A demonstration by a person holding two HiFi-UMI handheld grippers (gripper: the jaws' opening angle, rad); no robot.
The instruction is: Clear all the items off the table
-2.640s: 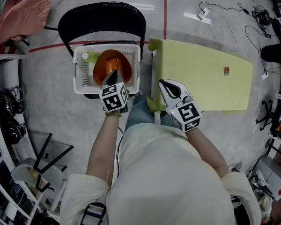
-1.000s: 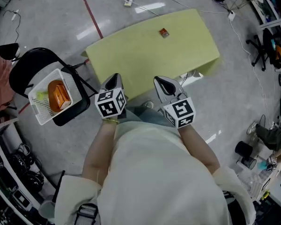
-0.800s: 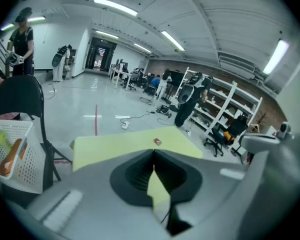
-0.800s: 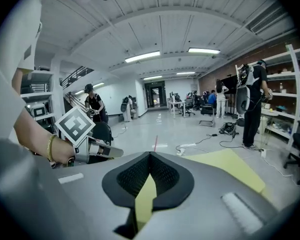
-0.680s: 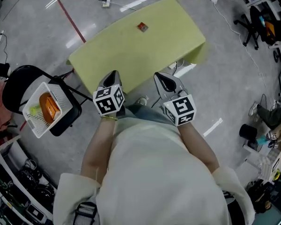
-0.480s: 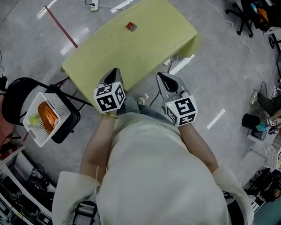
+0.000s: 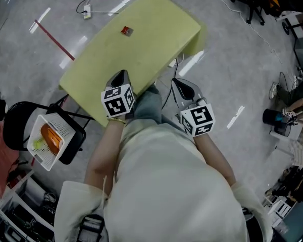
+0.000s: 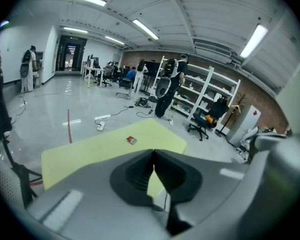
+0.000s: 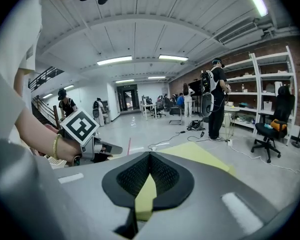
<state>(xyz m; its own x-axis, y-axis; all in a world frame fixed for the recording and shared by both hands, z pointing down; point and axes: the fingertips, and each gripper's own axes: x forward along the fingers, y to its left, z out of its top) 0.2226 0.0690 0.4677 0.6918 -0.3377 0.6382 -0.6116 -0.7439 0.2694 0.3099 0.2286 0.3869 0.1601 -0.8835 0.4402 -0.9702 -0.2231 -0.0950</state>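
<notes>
Only one small red item (image 7: pixel 126 31) on one yellow table (image 7: pixel 154 39).

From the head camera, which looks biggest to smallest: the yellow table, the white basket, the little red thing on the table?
Largest: yellow table.
Next: white basket, clearly smaller in this view.
Smallest: little red thing, a mere speck on the tabletop.

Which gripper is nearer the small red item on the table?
Left. The left gripper sits over the near edge of the table, in line with the red item; the right gripper is off the table, farther to the side.
</notes>
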